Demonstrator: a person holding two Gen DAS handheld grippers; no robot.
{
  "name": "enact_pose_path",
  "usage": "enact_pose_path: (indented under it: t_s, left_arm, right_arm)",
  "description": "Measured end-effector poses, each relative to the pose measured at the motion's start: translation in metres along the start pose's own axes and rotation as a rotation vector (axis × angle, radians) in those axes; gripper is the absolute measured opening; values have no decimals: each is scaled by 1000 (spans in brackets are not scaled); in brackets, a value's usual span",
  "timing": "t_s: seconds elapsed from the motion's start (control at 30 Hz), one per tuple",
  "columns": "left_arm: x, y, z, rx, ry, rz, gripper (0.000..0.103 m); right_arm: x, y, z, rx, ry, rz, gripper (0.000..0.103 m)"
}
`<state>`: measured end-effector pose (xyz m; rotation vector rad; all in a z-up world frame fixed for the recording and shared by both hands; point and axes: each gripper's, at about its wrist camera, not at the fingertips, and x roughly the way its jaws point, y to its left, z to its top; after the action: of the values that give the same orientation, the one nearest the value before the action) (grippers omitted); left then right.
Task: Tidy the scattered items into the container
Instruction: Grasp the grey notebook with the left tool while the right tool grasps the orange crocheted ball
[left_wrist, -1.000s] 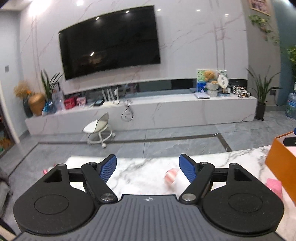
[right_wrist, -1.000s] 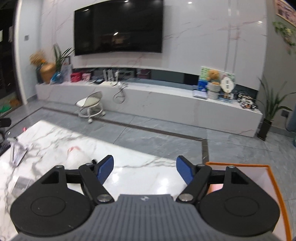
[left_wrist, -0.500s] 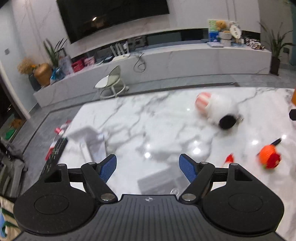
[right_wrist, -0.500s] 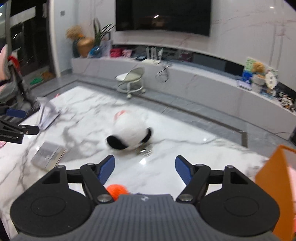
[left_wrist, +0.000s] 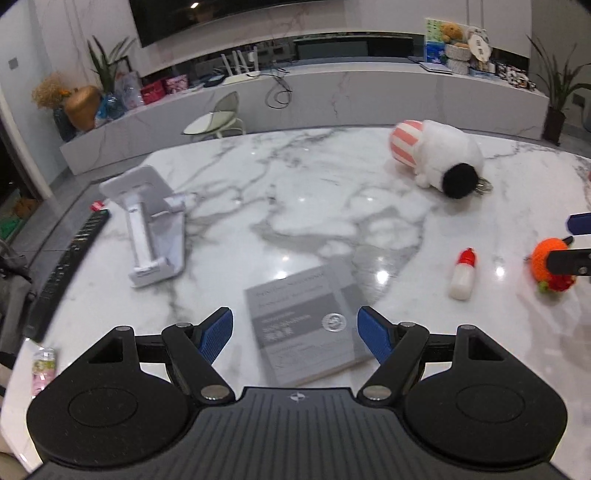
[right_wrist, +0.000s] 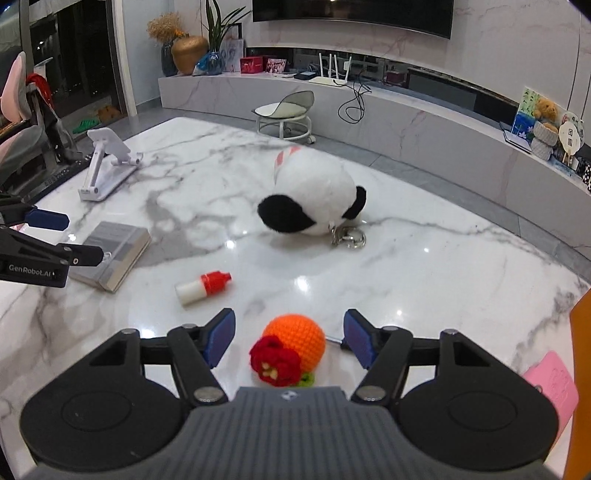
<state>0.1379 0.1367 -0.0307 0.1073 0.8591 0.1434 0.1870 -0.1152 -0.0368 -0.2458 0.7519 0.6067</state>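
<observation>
My left gripper (left_wrist: 295, 332) is open, low over the marble table (left_wrist: 295, 192), and a grey book (left_wrist: 306, 325) lies between its fingers without touching them. My right gripper (right_wrist: 290, 338) is open with its jaws closing. An orange crocheted ball (right_wrist: 299, 339) with a red flower sits between the pads, with gaps on both sides. Also on the table are a white plush toy (right_wrist: 314, 199) with a keyring (right_wrist: 349, 236), a small red-capped bottle (right_wrist: 203, 284) and a white phone stand (right_wrist: 103, 162). The orange container (right_wrist: 581, 369) shows only at the right edge.
A pink card (right_wrist: 554, 384) lies near the container. A dark remote (left_wrist: 70, 258) rests along the table's left edge, and a small packet (left_wrist: 44, 365) sits at the near left corner. Beyond the table are a stool (right_wrist: 288, 110) and a long TV bench (right_wrist: 406, 110).
Both grippers have come down and tilted from facing the TV wall to facing the tabletop. The book now lies between the left fingers and the orange ball between the right, whose jaws have narrowed.
</observation>
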Motion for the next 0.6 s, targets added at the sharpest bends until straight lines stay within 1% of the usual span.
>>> enact_pose_path:
  t_s: [0.1, 0.13, 0.3, 0.5, 0.6]
  left_arm:
    - [3, -9, -2, 26, 8, -6, 88]
    - [6, -10, -3, 31, 12, -7, 91]
    - [17, -16, -11, 11, 42, -2, 93]
    - [19, -18, -13, 10, 20, 18, 95]
    - [19, -20, -14, 12, 9, 23, 95]
  right_arm:
    - [2, -1, -2, 8, 7, 1, 68]
    - [1, -2, -2, 8, 7, 0, 68]
    - [3, -3, -5, 16, 7, 3, 67]
    - [9, -8, -9, 53, 21, 9, 61]
    - [13, -7, -11, 63, 31, 12, 61]
